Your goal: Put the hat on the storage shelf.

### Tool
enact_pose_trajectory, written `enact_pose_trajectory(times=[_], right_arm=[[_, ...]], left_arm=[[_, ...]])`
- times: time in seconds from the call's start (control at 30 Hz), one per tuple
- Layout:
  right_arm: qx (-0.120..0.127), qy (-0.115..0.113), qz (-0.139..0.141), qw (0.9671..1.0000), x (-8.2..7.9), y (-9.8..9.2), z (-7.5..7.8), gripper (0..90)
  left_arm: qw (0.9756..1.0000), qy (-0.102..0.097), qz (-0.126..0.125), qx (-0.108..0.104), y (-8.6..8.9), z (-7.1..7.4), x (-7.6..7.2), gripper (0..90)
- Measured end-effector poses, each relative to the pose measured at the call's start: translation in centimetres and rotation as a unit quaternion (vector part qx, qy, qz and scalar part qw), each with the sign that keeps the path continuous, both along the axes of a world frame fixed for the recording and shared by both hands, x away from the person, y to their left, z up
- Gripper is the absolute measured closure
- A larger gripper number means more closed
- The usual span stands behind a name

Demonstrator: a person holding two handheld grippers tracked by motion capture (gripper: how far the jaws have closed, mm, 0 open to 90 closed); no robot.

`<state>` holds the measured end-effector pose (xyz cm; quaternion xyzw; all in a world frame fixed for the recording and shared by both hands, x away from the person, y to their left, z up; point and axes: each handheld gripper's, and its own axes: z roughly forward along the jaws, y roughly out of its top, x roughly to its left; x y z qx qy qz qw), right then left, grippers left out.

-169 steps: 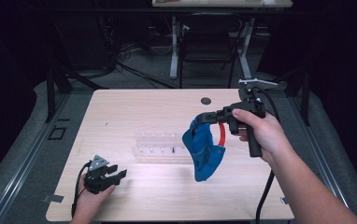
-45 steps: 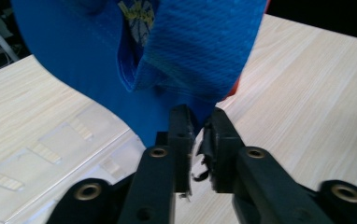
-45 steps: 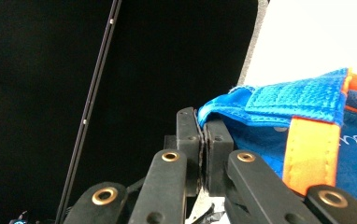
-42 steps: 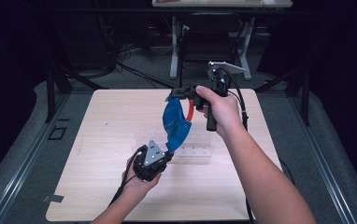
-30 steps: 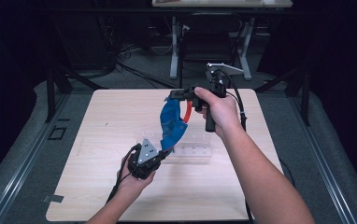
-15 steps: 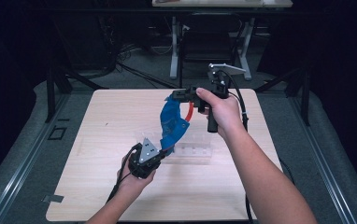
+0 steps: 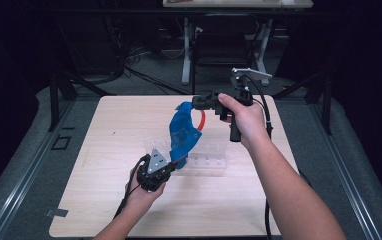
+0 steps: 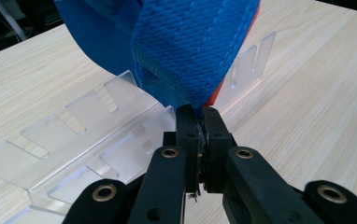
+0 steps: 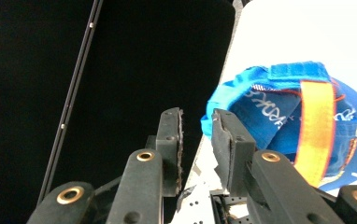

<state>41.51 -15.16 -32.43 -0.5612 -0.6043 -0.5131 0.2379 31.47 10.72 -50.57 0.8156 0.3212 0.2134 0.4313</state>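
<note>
Left hand low at table's [image 7: 104,210] 6 o'clock, forearm angling in from below; left gripper [image 7: 171,162] points up toward 1 o'clock, jaws clamped tight on cap's [image 7: 183,134] lower edge, over clear rack [image 7: 204,162]. Right arm outstretched, right gripper [image 7: 195,103] raised at 12 o'clock, level, pointing toward 9 o'clock; jaws have just been opening, part open, cap beside the jaws, not gripped.

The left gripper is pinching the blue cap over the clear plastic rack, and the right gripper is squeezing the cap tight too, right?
Not quite. The left gripper does pinch the blue cap over the clear plastic rack. But the right gripper is not squeezing it: its fingers have just been opening, and the right gripper view shows a gap between them with no cap inside.
</note>
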Motion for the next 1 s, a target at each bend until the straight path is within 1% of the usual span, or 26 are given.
enact_pose_trajectory(times=[0.1, 0.23, 0.33, 0.43, 0.57, 0.67, 0.77, 0.87, 1.0], right_arm=[[-0.002, 0.0, -0.004, 1.0, 0.0, -0.2, 0.0, 72.3], [-0.007, -0.004, -0.002, 1.0, -0.2, -0.4, 0.1, 72.4], [-0.01, -0.005, -0.006, 0.9999, -0.3, -0.5, 0.1, 72.4], [-0.012, -0.006, -0.006, 0.9999, -0.4, -0.8, 0.2, 72.4], [-0.017, -0.01, -0.009, 0.9998, -0.4, -1.1, 0.2, 72.2], [-0.019, -0.014, -0.017, 0.9996, -0.5, -1.3, 0.2, 71.8], [-0.024, -0.012, -0.016, 0.9995, -0.5, -1.4, 0.0, 71.7], [-0.039, -0.013, -0.015, 0.999, -0.5, -1.6, -0.2, 71.7], [-0.047, -0.013, -0.02, 0.9986, -0.7, -2.0, -0.2, 71.7]], left_arm=[[1.0, 0.007, 0.001, -0.002, 0.1, -0.1, 0.1, 88.4], [1.0, 0.008, 0.004, -0.004, 0.2, -0.3, 0.1, 88.3], [0.9999, 0.01, 0.005, -0.005, 0.3, -0.3, 0.1, 88.3], [0.9999, 0.011, 0.007, -0.011, 0.4, -0.5, 0.0, 88.2], [0.9999, 0.011, 0.007, -0.01, 0.5, -0.5, -0.1, 87.9], [0.9999, 0.011, 0.007, -0.009, 0.5, -0.6, -0.1, 87.7], [0.9998, 0.013, 0.009, -0.009, 0.6, -0.5, -0.1, 87.0], [0.9998, 0.013, 0.011, -0.011, 0.6, -0.5, -0.2, 85.5], [0.9997, 0.015, 0.009, -0.02, 0.9, -0.5, -0.5, 79.6]])
